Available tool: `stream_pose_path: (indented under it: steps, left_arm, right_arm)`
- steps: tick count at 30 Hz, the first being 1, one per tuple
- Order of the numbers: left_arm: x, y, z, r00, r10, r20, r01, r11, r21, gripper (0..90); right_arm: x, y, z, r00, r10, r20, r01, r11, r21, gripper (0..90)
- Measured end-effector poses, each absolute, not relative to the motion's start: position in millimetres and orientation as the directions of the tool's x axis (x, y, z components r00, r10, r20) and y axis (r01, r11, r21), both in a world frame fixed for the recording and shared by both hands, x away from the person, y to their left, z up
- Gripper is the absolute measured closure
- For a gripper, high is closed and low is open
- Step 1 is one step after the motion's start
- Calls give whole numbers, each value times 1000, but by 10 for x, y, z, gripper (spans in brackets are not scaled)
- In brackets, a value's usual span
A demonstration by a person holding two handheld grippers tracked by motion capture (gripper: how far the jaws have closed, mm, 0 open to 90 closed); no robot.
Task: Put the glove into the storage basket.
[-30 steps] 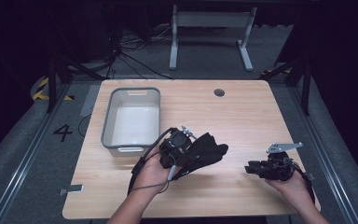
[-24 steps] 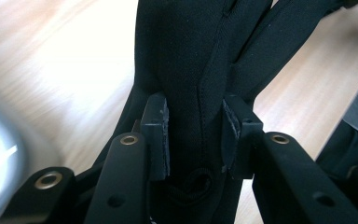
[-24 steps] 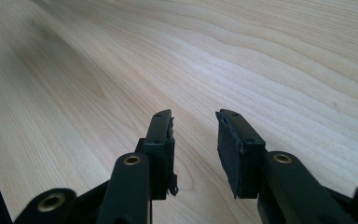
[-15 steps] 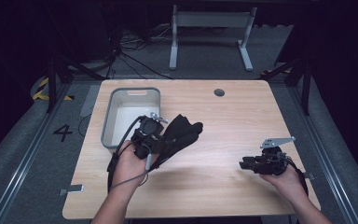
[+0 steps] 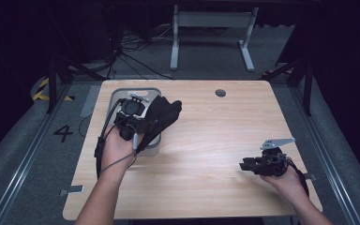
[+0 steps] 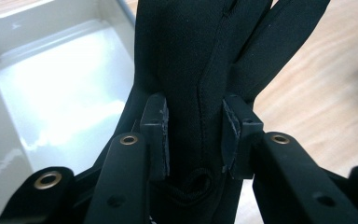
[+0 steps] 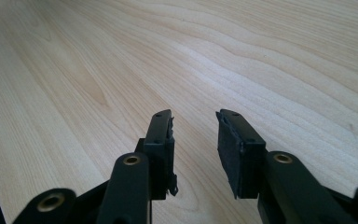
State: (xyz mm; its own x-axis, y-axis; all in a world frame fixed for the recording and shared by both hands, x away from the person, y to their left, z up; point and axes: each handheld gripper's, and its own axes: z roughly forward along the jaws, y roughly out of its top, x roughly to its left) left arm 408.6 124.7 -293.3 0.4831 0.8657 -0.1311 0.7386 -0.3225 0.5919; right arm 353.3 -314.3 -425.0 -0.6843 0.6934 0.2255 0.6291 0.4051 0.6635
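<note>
1. I have the left claw (image 5: 146, 123) clamped on a black glove (image 5: 164, 115); in the left gripper view both pads press the fabric from either side, near the cuff end, and the seam of the glove (image 6: 200, 60) runs straight up between the jaws.
2. From the grip, the glove's fingers fan out ahead of the claw. In the high view they point away from me and to the right, ending past the right rim of the grey bin (image 5: 155, 140).
3. The glove hangs in the air, carried by the claw, partly above the bin and partly above the bare wood beside it. In the left gripper view I see the bin's pale floor (image 6: 60, 88) to the left of the glove and the wooden surface (image 6: 317, 93) to the right.
4. My left hand (image 5: 119, 145) holds that claw above the near right corner of the bin, which sits at the far left of the surface (image 5: 206, 159).
5. The right claw (image 5: 244, 165) is well apart from the glove, low over the near right part of the surface. Its jaws stand apart with nothing between them; the right gripper view shows plain wood grain in the gap of the claw (image 7: 195, 126).
6. My right hand (image 5: 286, 180) grips it from behind, jaws pointing left.
</note>
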Motion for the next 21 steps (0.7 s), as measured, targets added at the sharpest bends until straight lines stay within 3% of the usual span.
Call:
stream_pose_path:
  steps: [21]
  left_arm:
    - [4716, 1413, -3066, 296, 944, -147, 818, -170, 549, 661]
  right_arm:
    - [3408, -3201, -4234, -679, 708, 196, 611, 396, 686, 659]
